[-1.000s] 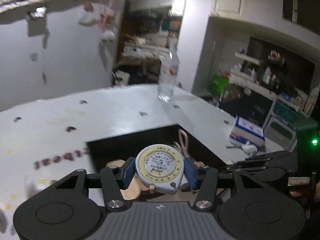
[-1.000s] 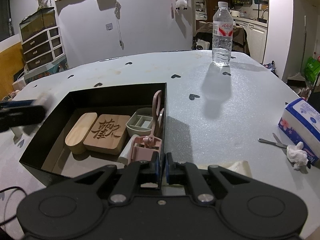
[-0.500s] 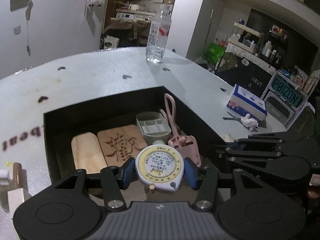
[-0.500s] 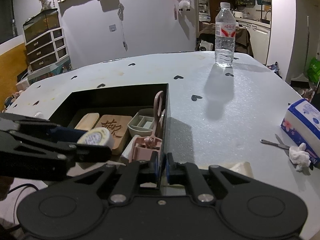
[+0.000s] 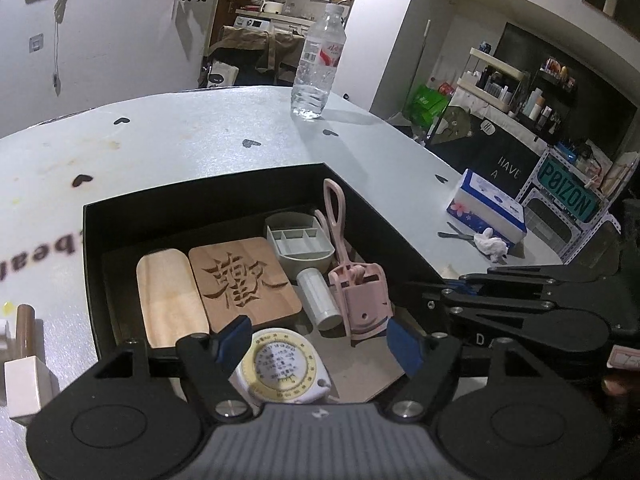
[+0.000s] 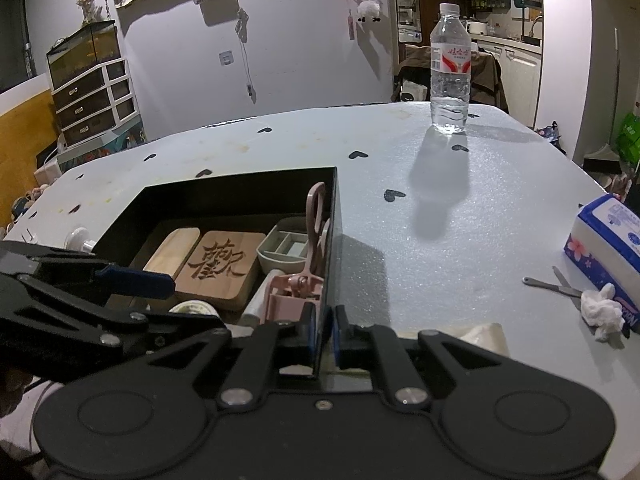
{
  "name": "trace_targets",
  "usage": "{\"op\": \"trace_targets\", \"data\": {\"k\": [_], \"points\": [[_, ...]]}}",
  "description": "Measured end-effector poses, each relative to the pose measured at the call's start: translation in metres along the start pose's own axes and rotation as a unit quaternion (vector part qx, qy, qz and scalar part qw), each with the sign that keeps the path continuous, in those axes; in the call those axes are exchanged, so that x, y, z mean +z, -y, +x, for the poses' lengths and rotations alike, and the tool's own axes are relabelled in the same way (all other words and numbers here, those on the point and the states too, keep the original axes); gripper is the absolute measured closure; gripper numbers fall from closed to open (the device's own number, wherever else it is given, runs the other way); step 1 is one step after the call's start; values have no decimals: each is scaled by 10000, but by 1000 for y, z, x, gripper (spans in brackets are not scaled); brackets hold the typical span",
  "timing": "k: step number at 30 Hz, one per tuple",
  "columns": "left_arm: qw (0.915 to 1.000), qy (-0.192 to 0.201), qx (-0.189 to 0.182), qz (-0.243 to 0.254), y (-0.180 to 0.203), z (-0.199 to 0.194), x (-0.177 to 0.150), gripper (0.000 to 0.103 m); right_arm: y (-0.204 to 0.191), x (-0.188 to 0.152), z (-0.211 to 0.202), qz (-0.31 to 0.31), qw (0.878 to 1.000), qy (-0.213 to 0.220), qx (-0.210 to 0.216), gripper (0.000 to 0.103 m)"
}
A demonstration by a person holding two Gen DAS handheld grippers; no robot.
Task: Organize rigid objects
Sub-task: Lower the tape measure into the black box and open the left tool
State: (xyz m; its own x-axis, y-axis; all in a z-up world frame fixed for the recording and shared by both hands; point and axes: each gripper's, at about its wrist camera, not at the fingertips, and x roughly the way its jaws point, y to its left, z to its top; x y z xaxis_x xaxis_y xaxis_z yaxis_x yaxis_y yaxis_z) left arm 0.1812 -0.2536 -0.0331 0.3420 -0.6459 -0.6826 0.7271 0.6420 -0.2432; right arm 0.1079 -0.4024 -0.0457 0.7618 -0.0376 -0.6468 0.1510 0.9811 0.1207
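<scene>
Now tape measure [image 5: 286, 370] is set in box [image 5: 208, 208]; left claw [image 5: 316, 340] spread. Right claw [image 6: 323, 330] pinched on box wall. Withdrawal is needed next.

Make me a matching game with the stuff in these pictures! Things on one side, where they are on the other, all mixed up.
Things:
1. tape measure
2. water bottle
3. tissue pack
4. carved wooden board

Places:
A. standing on the far side of the table
B. lying flat inside the black box, next to the plain wooden lid
C. at the near end of the box, between the open fingers of the left gripper
D. on the table's right side, by the small scissors

Pairs: 1-C, 2-A, 3-D, 4-B
</scene>
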Motion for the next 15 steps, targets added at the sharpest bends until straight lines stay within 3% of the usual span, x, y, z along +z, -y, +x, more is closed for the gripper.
{"op": "trace_targets", "data": {"k": [9,15], "points": [[9999,136,48,20,2,-10,-1,28,0,0,0,7,10000,-1,2,94],[9984,534,153,58,1,-34,1,24,0,0,0,7,10000,1,3,94]]}}
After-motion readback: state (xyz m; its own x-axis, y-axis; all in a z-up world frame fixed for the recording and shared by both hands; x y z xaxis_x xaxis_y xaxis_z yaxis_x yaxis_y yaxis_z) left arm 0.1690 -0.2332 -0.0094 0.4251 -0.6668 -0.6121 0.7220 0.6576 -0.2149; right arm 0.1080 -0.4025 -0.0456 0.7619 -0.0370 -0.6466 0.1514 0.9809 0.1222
